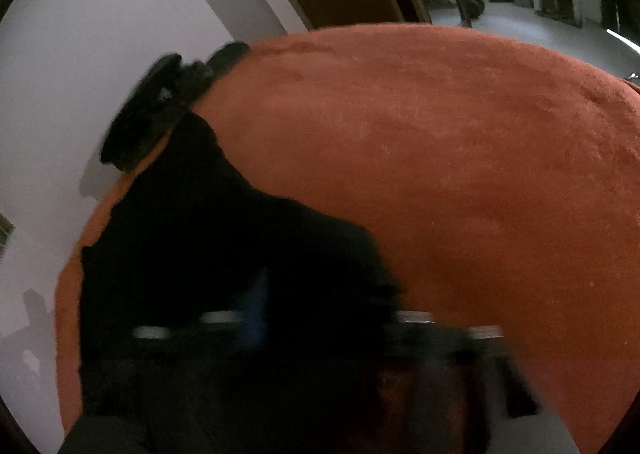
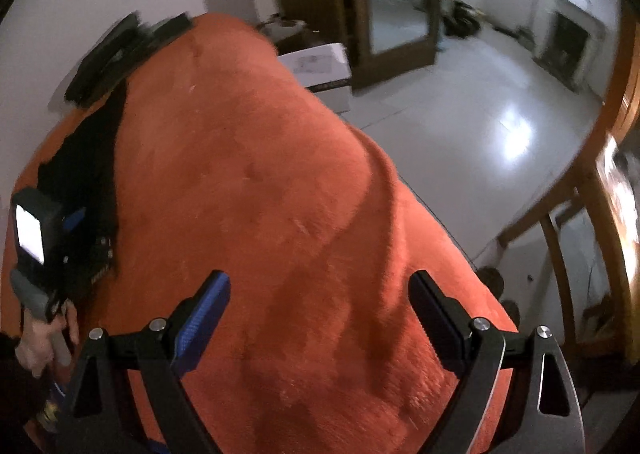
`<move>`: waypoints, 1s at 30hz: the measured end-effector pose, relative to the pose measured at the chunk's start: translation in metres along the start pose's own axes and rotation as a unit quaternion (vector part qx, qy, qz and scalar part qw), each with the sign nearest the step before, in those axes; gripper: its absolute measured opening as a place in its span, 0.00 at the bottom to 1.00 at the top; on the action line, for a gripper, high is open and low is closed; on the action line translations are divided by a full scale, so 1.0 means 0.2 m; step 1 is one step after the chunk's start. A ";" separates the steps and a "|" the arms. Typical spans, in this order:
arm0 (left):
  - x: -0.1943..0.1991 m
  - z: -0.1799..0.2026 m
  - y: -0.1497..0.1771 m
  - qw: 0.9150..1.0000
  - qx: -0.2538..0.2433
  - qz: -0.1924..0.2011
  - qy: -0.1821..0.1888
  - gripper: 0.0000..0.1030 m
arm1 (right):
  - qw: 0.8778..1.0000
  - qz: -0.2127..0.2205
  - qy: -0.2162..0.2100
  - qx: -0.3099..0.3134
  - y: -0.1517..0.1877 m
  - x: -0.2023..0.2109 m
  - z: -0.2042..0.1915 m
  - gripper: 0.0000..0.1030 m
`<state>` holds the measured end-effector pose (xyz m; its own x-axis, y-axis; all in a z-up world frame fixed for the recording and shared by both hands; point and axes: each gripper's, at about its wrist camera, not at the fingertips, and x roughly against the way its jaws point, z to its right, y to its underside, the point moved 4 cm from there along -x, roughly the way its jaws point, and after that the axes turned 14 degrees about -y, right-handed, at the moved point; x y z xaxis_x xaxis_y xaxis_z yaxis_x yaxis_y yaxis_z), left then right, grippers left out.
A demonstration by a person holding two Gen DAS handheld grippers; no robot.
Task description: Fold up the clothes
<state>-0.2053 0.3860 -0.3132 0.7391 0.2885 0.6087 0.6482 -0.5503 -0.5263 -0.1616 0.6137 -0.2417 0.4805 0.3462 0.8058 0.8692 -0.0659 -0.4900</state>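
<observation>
A black garment [image 2: 86, 158], lying at the left of the frame on an orange blanket [image 2: 280, 194], is being pinched by the nearly closed left gripper [image 1: 256, 310], seemingly for folding, while the right gripper [image 2: 320, 306] is being held spread and empty above the blanket.

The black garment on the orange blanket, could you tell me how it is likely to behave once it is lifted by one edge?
The black garment will probably hang limp: it already lies crumpled, with an uneven outline. It looks thin, so likely light. The fuzzy orange blanket may drag on it rather than let it slide.
</observation>
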 end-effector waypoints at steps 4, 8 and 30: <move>0.03 -0.14 0.00 0.998 0.051 -0.003 0.036 0.11 | 0.998 -0.014 -0.038 0.043 -0.06 -0.11 -0.18 0.87; 0.09 -0.24 -0.01 0.996 0.071 0.006 0.056 0.12 | 0.994 -0.017 -0.079 0.073 -0.18 -0.21 -0.37 0.87; 0.11 -0.96 0.35 0.938 0.257 -0.049 0.226 0.11 | 0.918 -0.187 -0.348 -0.047 -1.22 -1.51 -1.41 0.88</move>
<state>-0.1800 0.2035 -0.2227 0.5934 -0.1086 0.7975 0.7976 -0.0539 -0.6008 -0.4854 0.2617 -0.2711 -0.0157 0.8724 0.4886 0.9799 0.1107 -0.1660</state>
